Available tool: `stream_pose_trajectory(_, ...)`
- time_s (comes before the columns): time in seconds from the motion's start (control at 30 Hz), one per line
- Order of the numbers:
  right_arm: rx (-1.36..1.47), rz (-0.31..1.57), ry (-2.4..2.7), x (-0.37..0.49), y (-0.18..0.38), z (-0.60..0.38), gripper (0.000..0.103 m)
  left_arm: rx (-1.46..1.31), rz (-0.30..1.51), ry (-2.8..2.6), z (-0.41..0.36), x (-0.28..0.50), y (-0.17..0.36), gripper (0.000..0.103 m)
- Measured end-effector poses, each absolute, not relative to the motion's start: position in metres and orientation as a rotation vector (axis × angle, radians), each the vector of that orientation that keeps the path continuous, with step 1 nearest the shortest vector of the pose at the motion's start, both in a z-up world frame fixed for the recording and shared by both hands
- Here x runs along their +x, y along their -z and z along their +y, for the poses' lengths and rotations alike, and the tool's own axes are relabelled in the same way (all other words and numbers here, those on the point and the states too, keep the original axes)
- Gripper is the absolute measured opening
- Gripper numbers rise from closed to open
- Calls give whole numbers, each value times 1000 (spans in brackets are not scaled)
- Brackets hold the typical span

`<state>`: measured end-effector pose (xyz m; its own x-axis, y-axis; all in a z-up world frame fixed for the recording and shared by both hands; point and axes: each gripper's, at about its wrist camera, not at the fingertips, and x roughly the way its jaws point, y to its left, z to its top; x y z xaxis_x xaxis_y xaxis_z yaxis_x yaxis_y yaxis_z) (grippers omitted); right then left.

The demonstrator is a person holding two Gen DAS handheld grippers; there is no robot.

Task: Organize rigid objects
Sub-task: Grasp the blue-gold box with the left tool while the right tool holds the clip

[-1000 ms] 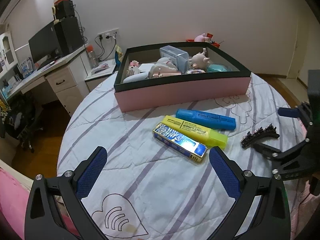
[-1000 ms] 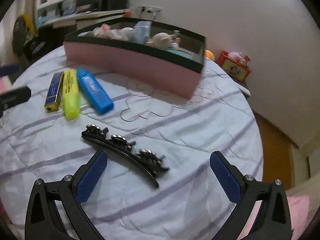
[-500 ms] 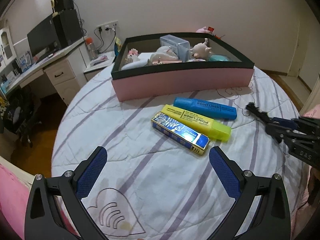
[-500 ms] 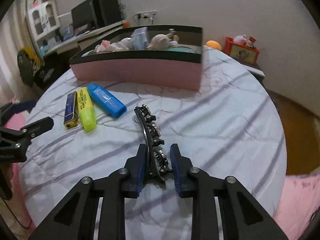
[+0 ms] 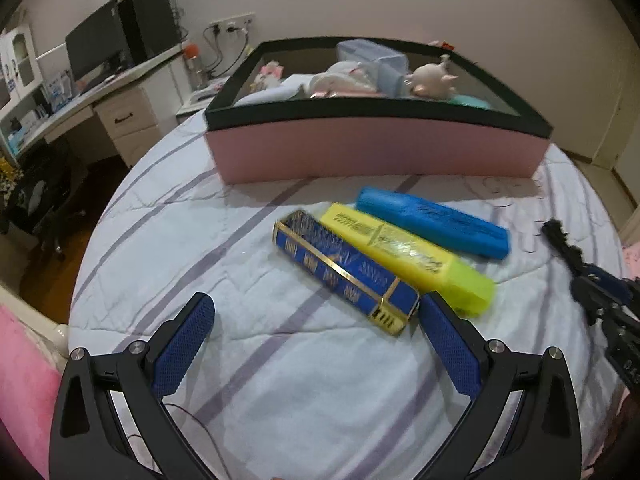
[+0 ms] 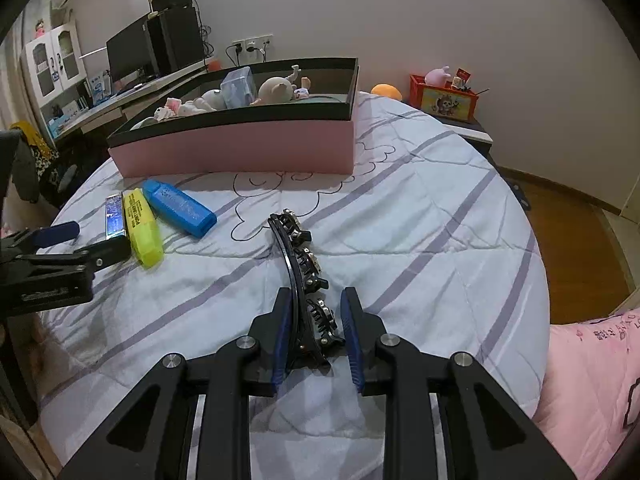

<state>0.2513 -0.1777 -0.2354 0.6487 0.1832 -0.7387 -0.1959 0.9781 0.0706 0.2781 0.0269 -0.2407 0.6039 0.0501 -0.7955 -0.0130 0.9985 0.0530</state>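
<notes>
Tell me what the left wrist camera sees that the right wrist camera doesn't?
Only the left wrist view shows the left tongs open, both blue pads apart, just short of the blue and gold box.

Only the right wrist view shows the right tongs shut on the black hair clip, and the red toy box.

Both show the yellow highlighter, blue highlighter and pink box.

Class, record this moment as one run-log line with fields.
right gripper: shut on hair clip | left gripper: open, by blue harmonica box | pink box: awaiting items
</notes>
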Motion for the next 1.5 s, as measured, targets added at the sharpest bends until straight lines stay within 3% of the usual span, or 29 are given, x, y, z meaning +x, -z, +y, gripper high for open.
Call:
stream_pose_trajectory(0.2, -30, 841, -206, 252, 234, -175, 26, 51, 916, -117, 59, 261, 239, 103)
stream_pose_trajectory(0.37, -43, 845, -217, 254, 232, -166, 38, 27, 899, -148, 84, 253, 229, 103)
stream_pose_trajectory(0.57, -38, 841, -224, 257, 235, -164, 46, 10, 886, -42, 59, 271, 230, 103)
stream_pose_trajectory(0.87, -33, 834, -226, 257, 236, -164, 48, -15, 940, -54, 54, 305, 244, 103)
stream_pose_trajectory(0.97, -49, 834, -218, 257, 236, -162, 49, -14, 925, -45, 62, 301, 243, 88)
stream_pose_trajectory(1.17, -51, 830, -215, 256, 236, -161, 48, -28, 896, -8, 84, 284, 237, 44)
stream_pose_trajectory(1.2, -53, 829, -214, 256, 235, -160, 48, -36, 893, -9, 88, 283, 237, 32)
stream_pose_trajectory(1.3, -59, 825, -206, 255, 235, -160, 44, -55, 874, 24, 90, 278, 237, 26)
stream_pose_trajectory(1.43, -54, 811, -202, 254, 235, -161, 23, -37, 871, 56, 88, 272, 236, 23)
stream_pose_trajectory(1.5, -39, 810, -213, 254, 234, -164, 20, -27, 876, 69, 85, 266, 235, 22)
